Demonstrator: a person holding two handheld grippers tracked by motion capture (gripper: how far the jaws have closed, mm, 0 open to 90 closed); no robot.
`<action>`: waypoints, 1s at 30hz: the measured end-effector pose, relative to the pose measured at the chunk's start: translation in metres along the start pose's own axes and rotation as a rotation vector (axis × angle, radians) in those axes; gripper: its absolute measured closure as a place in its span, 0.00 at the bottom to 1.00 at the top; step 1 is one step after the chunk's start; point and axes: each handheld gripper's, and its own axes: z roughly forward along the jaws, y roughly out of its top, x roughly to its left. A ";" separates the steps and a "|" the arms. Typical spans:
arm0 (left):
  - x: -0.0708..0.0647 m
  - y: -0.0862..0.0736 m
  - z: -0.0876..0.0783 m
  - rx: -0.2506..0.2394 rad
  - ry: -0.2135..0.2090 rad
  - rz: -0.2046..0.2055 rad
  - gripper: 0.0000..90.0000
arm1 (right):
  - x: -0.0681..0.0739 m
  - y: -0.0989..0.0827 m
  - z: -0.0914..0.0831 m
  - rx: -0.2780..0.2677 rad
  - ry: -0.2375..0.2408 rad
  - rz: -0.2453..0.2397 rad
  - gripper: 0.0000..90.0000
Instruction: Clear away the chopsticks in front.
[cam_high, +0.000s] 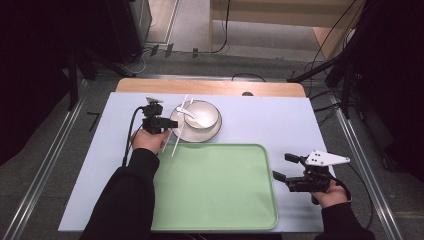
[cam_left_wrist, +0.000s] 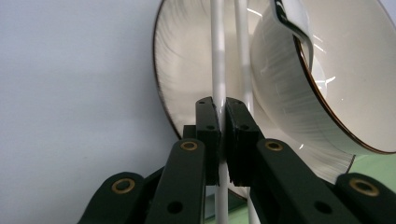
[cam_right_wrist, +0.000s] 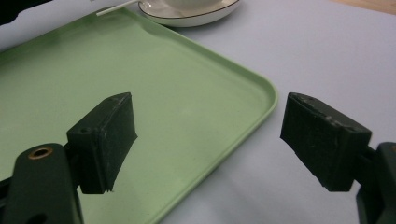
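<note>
Beside the plate (cam_high: 176, 131), the left gripper (cam_left_wrist: 222, 116) pinches one white chopstick (cam_left_wrist: 216, 56) tight, likely to lift it. Over the green tray's (cam_right_wrist: 261, 86) corner, the right gripper (cam_right_wrist: 208, 140) waits wide open, holding nothing.

The glossy white ceramic bowl (cam_left_wrist: 327, 79) sits on a glazed dark-rimmed plate (cam_left_wrist: 182, 79) beside smooth white plastic chopsticks (cam_left_wrist: 217, 56) and a matt green plastic tray (cam_right_wrist: 154, 93).

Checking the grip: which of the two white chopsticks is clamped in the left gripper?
In the left gripper view, the left chopstick sits between the closed jaws; the other chopstick runs free beside the bowl.
</note>
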 end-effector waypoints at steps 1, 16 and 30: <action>0.002 0.000 -0.003 -0.004 0.000 -0.005 0.96 | 0.000 0.000 0.000 0.001 -0.001 -0.001 0.21; 0.022 -0.016 -0.045 -0.047 -0.046 -0.021 0.96 | -0.001 -0.001 0.001 0.000 -0.012 0.003 0.20; 0.021 -0.050 -0.087 -0.108 -0.103 -0.005 0.96 | -0.003 -0.002 0.004 0.021 -0.020 0.004 0.20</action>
